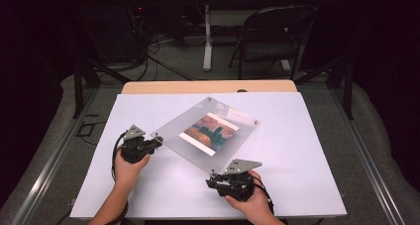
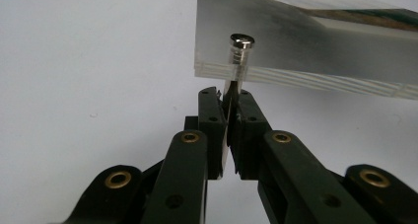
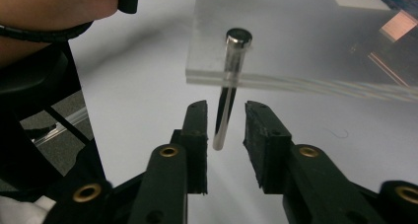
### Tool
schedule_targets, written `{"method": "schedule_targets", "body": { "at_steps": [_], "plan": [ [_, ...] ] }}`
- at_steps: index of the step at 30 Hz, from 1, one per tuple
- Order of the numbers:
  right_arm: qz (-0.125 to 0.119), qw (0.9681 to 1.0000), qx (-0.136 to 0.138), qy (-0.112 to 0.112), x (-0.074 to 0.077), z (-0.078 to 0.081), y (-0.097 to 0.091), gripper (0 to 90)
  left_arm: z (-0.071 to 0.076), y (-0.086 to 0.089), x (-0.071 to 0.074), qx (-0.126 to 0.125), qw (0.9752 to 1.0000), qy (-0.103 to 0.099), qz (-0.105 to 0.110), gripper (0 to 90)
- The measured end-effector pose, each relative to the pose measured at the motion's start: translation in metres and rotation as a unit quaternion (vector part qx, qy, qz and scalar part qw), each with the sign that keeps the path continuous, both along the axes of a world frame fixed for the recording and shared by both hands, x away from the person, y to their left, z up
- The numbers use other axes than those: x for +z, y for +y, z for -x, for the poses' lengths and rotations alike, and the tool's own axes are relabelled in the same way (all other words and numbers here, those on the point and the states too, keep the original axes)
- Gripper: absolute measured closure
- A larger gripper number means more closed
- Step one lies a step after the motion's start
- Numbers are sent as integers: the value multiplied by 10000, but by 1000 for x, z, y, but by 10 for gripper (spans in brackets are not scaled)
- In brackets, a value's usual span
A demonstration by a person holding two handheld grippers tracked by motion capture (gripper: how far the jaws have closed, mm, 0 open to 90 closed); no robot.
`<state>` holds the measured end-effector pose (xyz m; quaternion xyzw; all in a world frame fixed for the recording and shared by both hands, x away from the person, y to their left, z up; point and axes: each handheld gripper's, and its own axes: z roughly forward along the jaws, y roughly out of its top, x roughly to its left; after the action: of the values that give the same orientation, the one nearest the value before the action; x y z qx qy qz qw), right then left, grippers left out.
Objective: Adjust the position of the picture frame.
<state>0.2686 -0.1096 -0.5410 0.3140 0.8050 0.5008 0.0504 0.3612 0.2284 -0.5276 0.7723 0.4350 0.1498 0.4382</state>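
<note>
Tabletop [image 1: 297,150] w/ clear panel [image 1: 218,117] near centre, turned corner-on, raised off surface. Picture [image 1: 209,132] sits inside panel, approx mid. Left gripper [image 1: 157,141] at panel's left corner, left of centre; its jaws closed on corner pin [image 2: 237,61] below panel edge. Right gripper [image 1: 212,180] at panel's near corner, front-right; pin [image 3: 227,93] hangs thru that corner between its jaws, which stand apart from it. Chair [image 1: 272,34] on floor behind tabletop.

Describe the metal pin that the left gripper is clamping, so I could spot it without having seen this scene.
On the white table a clear acrylic frame holds a picture. A metal pin runs through each corner. This one is at the corner nearest the left gripper, whose jaws are shut on its lower end; the right gripper is open around its own.
</note>
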Motion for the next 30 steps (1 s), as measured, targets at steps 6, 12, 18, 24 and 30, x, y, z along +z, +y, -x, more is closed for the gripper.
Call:
{"method": "schedule_targets", "body": {
  "at_steps": [6,12,18,24,30],
  "plan": [
    [-27,9999,138,19,1,-2,0,851,4,-1,2,-7,10000,-56,-3,847],
    [-114,9998,159,28,3,-2,-8,855,13,-1,7,-87,9998,-176,23,849],
    [-65,9999,-101,57,1,-5,-15,857,17,-3,8,-129,9997,-218,11,851],
    [-65,9988,-457,150,0,-15,-27,857,20,-9,10,-245,9994,-254,30,852],
    [-51,9953,-958,160,-2,-31,-48,857,26,-22,11,-479,9985,-239,116,854]
  ]
}}
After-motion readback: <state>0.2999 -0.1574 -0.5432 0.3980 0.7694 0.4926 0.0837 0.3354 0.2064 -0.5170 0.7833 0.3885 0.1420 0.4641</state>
